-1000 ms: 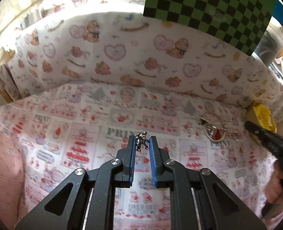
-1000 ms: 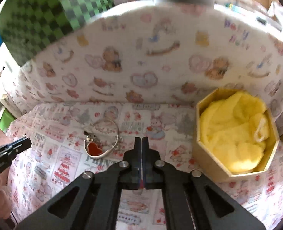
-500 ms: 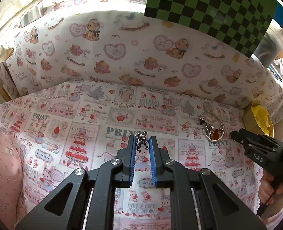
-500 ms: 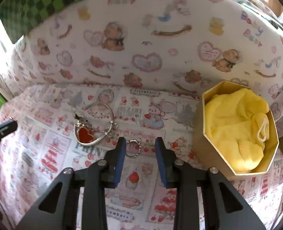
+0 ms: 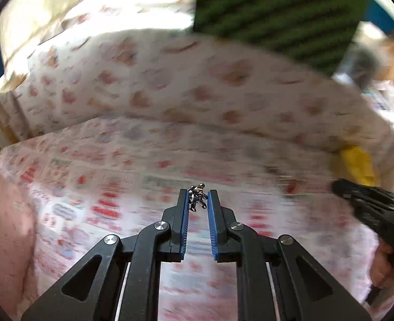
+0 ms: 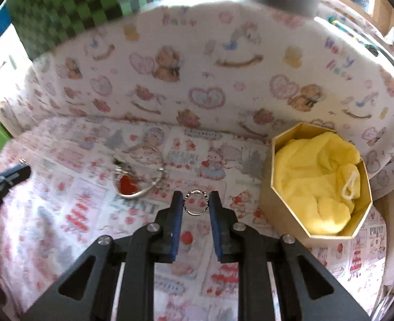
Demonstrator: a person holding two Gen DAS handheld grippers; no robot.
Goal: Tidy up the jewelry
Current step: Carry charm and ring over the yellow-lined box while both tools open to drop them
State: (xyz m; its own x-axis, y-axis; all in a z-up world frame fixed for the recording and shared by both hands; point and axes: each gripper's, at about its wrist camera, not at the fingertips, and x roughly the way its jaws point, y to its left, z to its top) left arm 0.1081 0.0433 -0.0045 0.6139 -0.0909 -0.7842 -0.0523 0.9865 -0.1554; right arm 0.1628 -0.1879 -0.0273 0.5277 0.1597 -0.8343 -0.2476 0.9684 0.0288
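While clamping a small silver charm [image 5: 197, 197] at the left gripper [image 5: 197, 200] tips, with right gripper [image 6: 196, 203] jaws narrowly apart around the flat-lying ring [image 6: 195, 203] mid-cloth beside the hexagonal box [image 6: 314, 187]: risks skidding the ring sideways if closed off-centre.

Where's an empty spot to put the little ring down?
Bare cloth lies between the bracelet and the octagonal box, behind the ring. The box's inside is filled with yellow cloth. It's crowded around the bracelet.

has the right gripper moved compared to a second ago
Yes. The right gripper has opened and now straddles the small ring lying on the cloth, left of the octagonal box. A second ago it was shut.
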